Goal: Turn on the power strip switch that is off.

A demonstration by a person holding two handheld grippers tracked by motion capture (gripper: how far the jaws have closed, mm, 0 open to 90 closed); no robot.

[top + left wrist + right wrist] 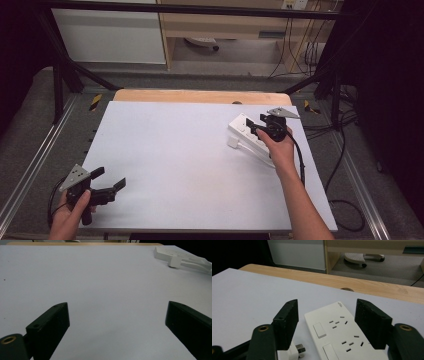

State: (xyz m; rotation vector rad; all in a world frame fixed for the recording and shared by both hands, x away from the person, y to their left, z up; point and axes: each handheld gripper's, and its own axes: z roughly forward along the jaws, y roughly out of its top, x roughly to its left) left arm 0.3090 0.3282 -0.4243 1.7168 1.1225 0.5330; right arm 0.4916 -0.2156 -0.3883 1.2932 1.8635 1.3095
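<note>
Surface: white sheet [190, 165] over a wooden table [200, 96], grey floor beyond.
Power strip [339, 333]: white, flat, lying at the sheet's far right; rectangular rocker switches beside groups of dark pin slots, small lettering at the far end.
Plug [295, 350]: white, metal prongs showing, just beside the strip's left edge.
Right gripper [327, 325]: held above the strip, jaws spread wide either side of it, pinching nothing.
Left gripper [107, 181]: near the sheet's near-left corner, jaws spread apart over bare sheet, well apart from the strip.
</note>
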